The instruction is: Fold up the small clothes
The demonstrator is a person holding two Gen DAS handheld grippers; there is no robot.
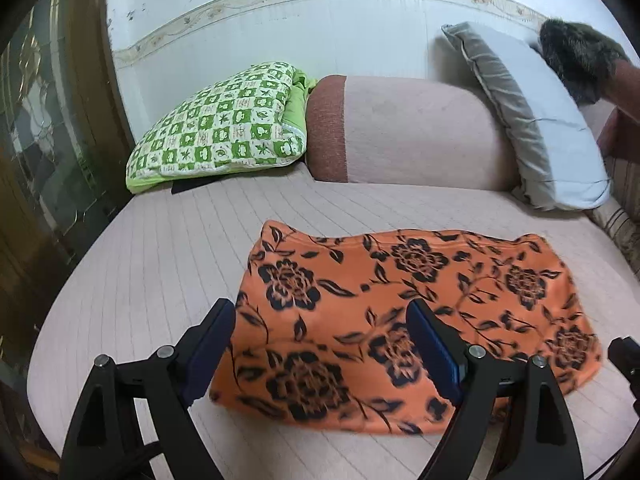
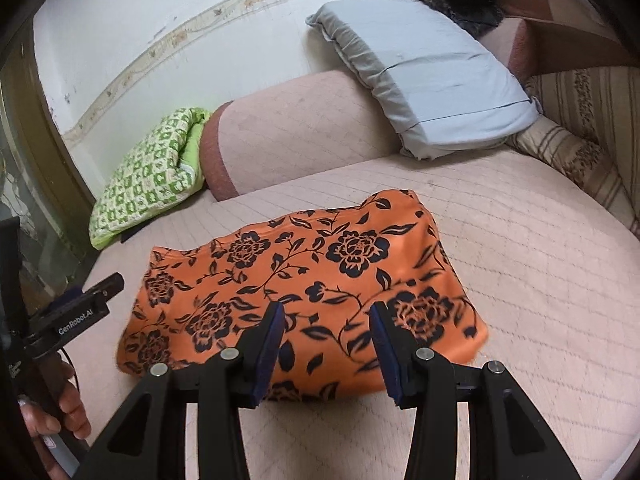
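Orange cloth with black flower print (image 1: 416,316) lies folded on pink quilted mattress (image 1: 152,264). Left gripper (image 1: 320,344) wide open, right gripper (image 2: 327,338) partly open, both holding nothing.

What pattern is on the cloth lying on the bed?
Orange cloth with black flowers, clearest in the right wrist view.

One orange floral garment (image 1: 416,320) is lying folded near the front edge of the bed (image 1: 160,248), alone of its kind. Two grippers are showing: the left gripper (image 1: 320,320) and the right gripper (image 2: 326,316), two fingers each, nothing sitting between either pair. Along the back edge, one long pink bolster (image 1: 400,132) is lying, one green checked quilt (image 1: 216,128) at the back left corner, one grey pillow (image 1: 532,120) leaning right. One dark furry item (image 1: 580,56) is topping that pillow.
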